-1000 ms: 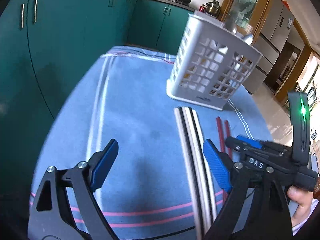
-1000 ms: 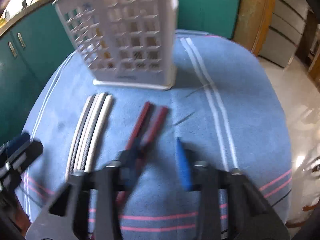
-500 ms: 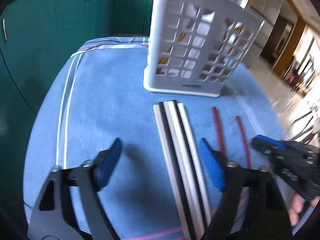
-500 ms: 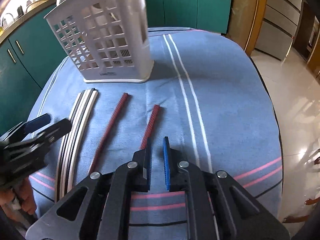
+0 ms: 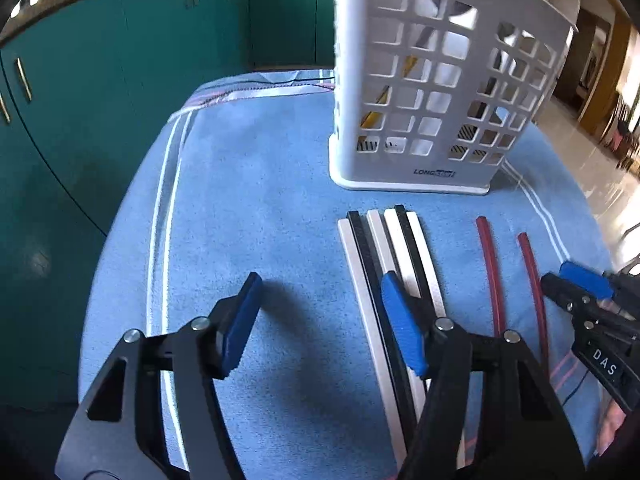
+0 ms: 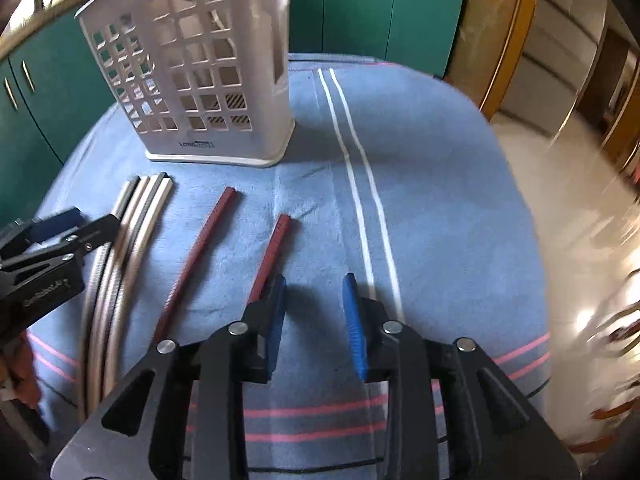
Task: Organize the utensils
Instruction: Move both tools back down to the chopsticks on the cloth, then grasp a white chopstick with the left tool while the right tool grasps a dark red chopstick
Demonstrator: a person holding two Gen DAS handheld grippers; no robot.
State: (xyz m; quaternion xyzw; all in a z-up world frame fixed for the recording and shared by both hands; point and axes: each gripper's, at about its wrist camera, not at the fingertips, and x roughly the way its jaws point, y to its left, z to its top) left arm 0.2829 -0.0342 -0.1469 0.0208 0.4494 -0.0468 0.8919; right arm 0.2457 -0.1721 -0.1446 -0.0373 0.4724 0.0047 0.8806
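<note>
Both grippers are spread and hold nothing. Right gripper (image 6: 314, 312) sits in the lower middle of the right wrist view with its jaws apart, and the near end of the right red chopstick (image 6: 272, 254) passes just under its left finger pad, not between the two pads. The left red chopstick (image 6: 196, 256) lies a little further to the left in that frame, and both run from the lower part of the picture up toward the white utensil basket (image 6: 224, 136) in the upper left. Their long axis therefore goes almost along the gripper's fingers, slightly leaned to the right at the top.

Left gripper (image 5: 320, 316) is also wide apart, low in the left wrist view. Its right pad is over the bundle of white and black chopsticks (image 5: 384, 256), which lie side by side on the blue cloth (image 5: 248, 208) and point up the frame at the basket. I cannot tell if the pad touches them.

My judgement: the right gripper is the nearer one to the red pair, and the left one to the white and black bundle. To take a red chopstick, the right gripper needs a small shift to the left in its frame, so that the stick comes between the pads, which will then close across the long axis.
</note>
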